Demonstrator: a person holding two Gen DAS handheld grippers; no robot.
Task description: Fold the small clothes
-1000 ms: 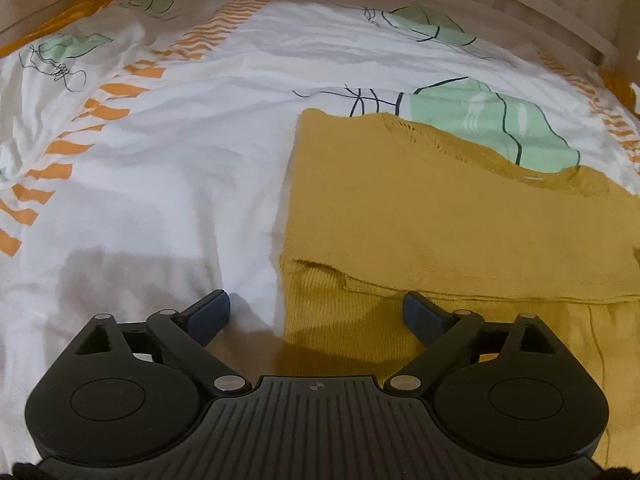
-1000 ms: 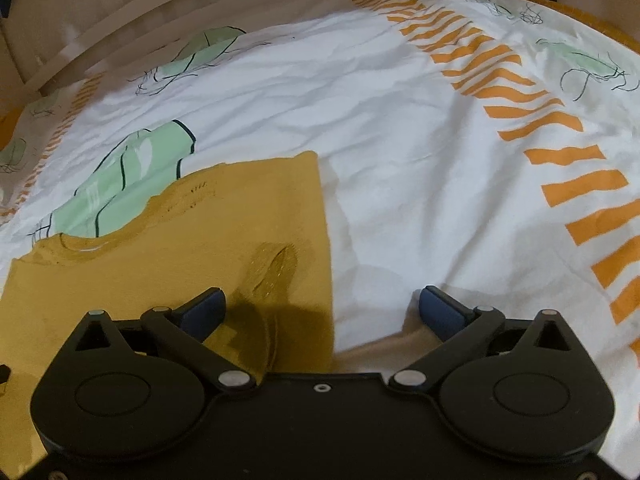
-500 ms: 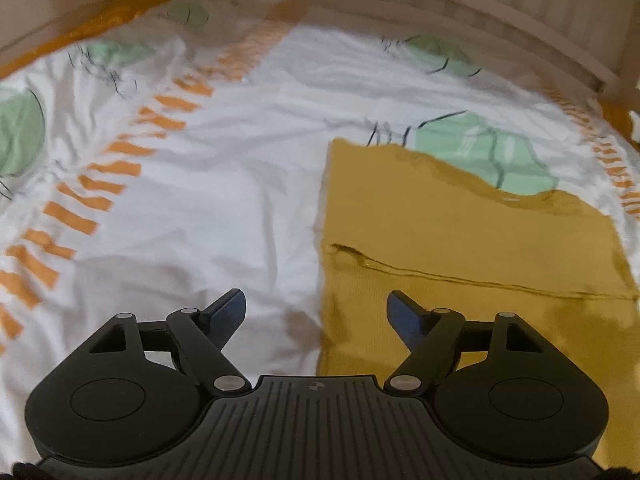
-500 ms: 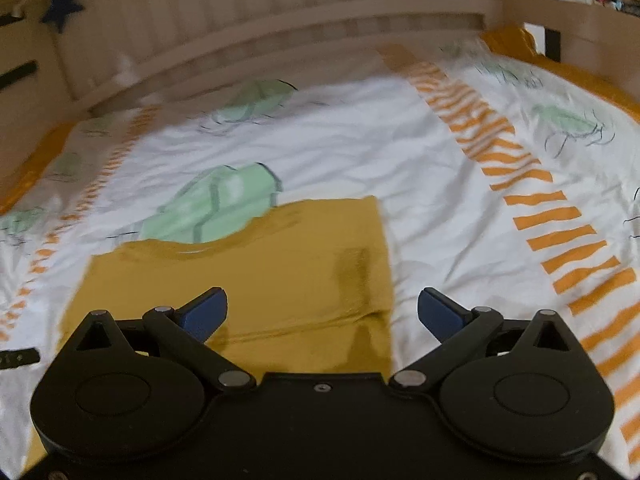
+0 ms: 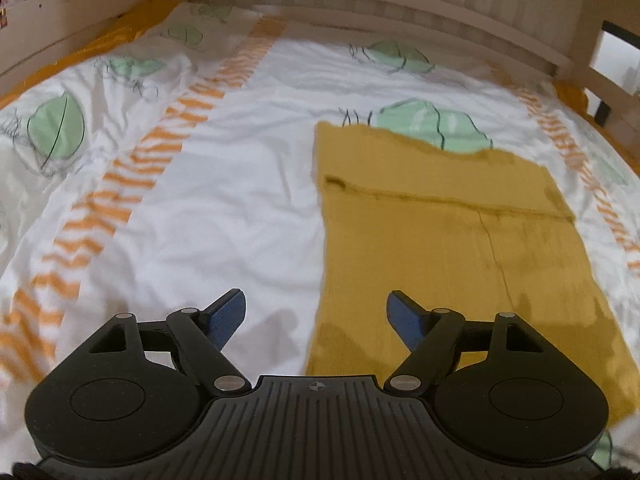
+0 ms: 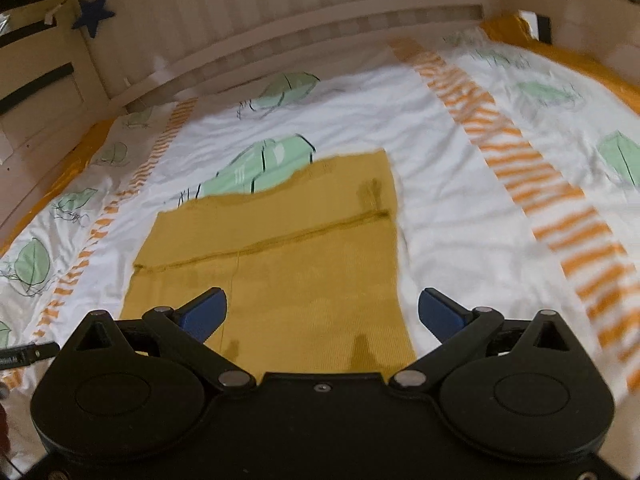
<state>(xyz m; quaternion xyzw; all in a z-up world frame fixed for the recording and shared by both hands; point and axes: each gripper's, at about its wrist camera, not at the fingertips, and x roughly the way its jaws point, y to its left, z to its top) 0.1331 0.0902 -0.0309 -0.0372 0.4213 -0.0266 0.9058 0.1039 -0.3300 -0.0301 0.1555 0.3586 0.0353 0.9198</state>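
Observation:
A mustard-yellow knit garment lies flat on the bed, with a folded edge running across its upper part. It also shows in the right wrist view. My left gripper is open and empty, held above the garment's near left edge. My right gripper is open and empty, held above the garment's near right edge. Neither gripper touches the cloth.
The white bedsheet has orange stripes and green leaf prints. A slatted wooden bed rail runs along the far side. A blue star hangs at the left of the rail. A dark object pokes in at the left edge.
Both grippers have lifted and pulled back from the garment, so more of it and the bed shows. Both stay open and empty. The garment lies flatter.

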